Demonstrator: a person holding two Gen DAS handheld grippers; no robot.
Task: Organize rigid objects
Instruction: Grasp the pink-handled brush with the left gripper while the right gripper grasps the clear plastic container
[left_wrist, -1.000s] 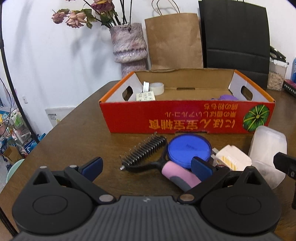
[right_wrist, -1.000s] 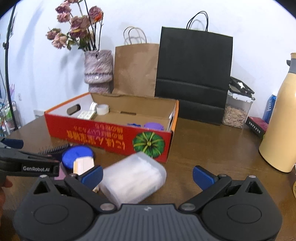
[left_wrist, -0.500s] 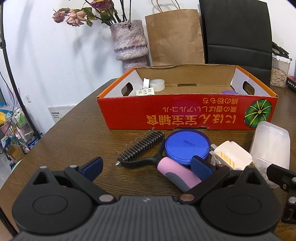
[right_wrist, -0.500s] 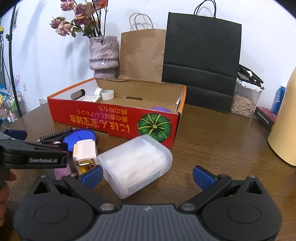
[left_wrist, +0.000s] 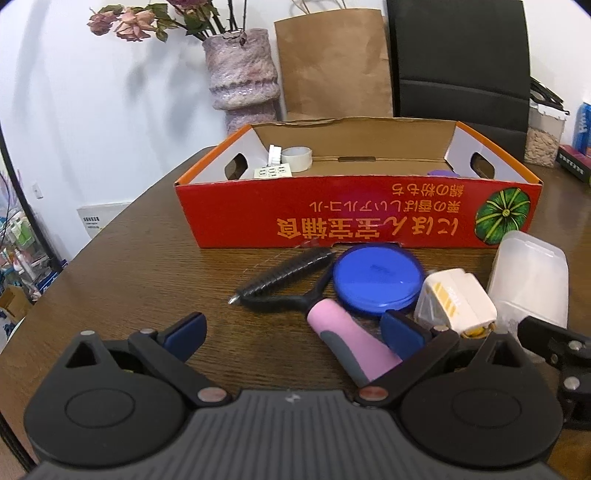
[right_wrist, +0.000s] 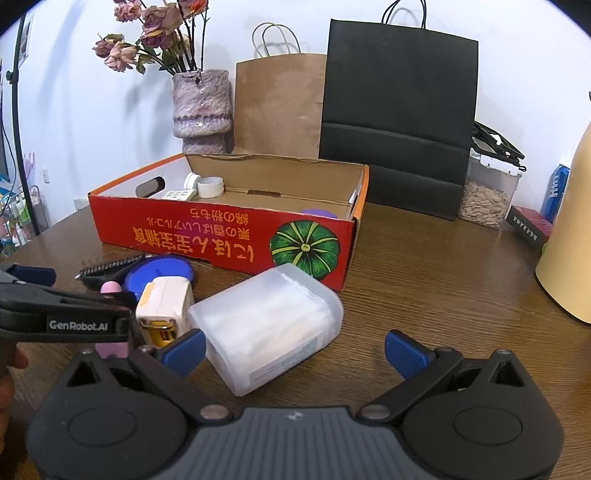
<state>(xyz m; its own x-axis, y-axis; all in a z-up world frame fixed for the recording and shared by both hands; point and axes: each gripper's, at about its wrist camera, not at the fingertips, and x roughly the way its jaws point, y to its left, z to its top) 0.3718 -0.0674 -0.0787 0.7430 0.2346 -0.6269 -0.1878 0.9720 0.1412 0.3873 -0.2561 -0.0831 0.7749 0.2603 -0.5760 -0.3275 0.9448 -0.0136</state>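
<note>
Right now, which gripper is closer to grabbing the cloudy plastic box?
Probably the right gripper: it is open with the frosted plastic box just ahead between its fingers. The left gripper faces the pink-handled brush instead.

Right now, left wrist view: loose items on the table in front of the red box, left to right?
Black-toothed comb with pink handle → blue round lid → white-and-yellow charger block → translucent plastic container.

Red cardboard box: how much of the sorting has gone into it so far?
Done: the red cardboard box already holds a white tape roll, a white switch panel and a purple item.

In hand: nothing. The left gripper and right gripper are both open.

Left on the table: black pink-handled comb, blue round lid, white charger, translucent plastic case.
</note>
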